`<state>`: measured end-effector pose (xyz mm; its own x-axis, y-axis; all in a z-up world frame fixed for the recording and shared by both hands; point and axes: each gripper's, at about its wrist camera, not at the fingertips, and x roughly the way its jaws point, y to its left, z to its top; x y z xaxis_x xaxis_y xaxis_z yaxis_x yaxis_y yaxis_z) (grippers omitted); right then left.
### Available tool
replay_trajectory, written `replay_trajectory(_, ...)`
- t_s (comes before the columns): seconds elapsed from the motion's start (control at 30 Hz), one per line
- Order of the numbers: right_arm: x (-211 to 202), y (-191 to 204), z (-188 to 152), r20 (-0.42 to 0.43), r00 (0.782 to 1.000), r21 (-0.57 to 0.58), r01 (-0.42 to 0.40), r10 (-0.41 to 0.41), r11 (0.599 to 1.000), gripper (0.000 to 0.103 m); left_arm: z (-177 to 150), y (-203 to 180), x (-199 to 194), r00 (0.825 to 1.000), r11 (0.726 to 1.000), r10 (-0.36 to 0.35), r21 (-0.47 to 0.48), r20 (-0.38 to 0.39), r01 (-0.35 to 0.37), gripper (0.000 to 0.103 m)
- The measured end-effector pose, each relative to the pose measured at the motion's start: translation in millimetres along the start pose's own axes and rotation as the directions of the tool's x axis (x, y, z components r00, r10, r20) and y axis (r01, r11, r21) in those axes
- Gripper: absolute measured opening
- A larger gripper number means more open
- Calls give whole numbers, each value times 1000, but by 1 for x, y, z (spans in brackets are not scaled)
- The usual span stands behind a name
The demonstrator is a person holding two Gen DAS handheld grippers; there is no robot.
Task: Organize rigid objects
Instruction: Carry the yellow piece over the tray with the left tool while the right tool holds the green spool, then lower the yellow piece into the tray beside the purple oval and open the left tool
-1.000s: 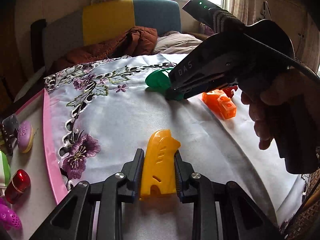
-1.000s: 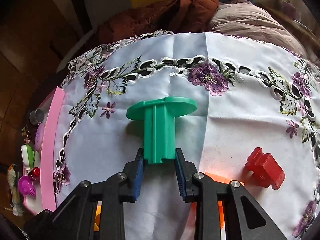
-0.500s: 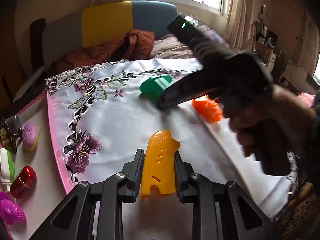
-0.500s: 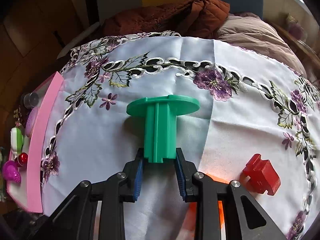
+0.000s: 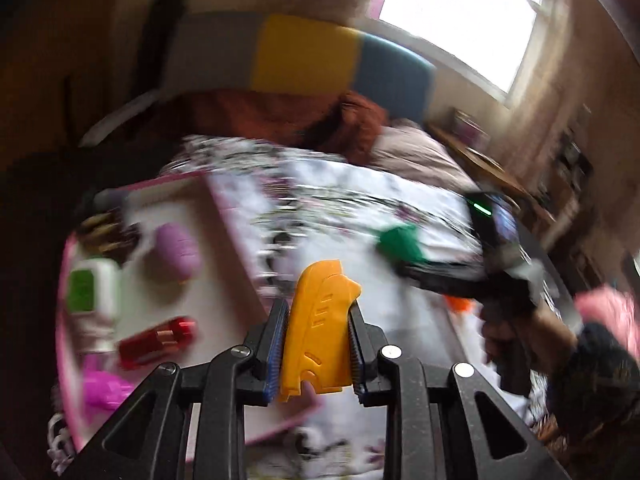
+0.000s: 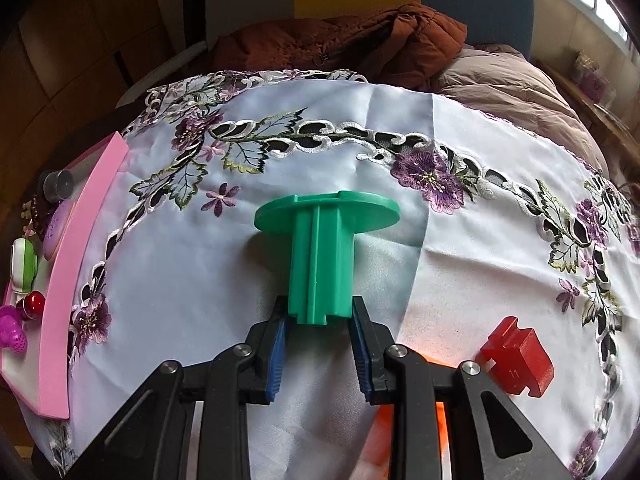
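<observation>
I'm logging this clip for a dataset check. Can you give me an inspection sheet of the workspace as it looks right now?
Surface: table under a white floral cloth.
Job's things: yellow part in the left gripper; green spool between the right gripper fingers; red block lying on the cloth; an orange piece mostly hidden behind the right gripper.
Clutter: pink tray at the cloth's left edge, holding small items, among them a purple one, a green-and-white one and a red one.
Grippers: left shut on the yellow part; right closed on the spool's stem.
Cables: nothing seen.
Surroundings: brown jacket, chair back, window; left view is motion-blurred.
</observation>
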<state>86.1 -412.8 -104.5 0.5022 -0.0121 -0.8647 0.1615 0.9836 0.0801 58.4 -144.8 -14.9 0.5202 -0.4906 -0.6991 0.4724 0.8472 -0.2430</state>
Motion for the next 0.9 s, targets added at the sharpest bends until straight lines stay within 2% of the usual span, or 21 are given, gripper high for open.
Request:
replay_trajectory(0.07, 0, 0, 0, 0, 1000, -2, 2, -2, 1000, 29, 5, 23, 3, 998, 998, 55, -37, -6, -55, 27)
replay_trajectory(0.2, 0, 0, 0, -2, 1000, 0, 2, -2, 1000, 29, 15, 59, 18, 992, 987, 116, -106, -42, -120, 27)
replay_trajectory(0.4, 0, 0, 0, -3, 1000, -9, 6, -6, 1000, 29, 19, 85, 33, 987, 976, 146, -153, -65, -155, 27)
replay_trajectory(0.67, 1, 1, 1, -5, 1000, -17, 14, -14, 1000, 29, 24, 91, 38, 982, 973, 177, -142, -59, -184, 27)
replay_trajectory(0.83, 0, 1, 0, -4, 1000, -20, 17, -17, 1000, 29, 21, 100, 59, 966, 960, 223, -140, -134, -241, 27)
replay_trajectory(0.9, 0, 1, 0, -4, 1000, -23, 19, -19, 1000, 29, 18, 99, 63, 967, 964, 199, -147, -157, -222, 27)
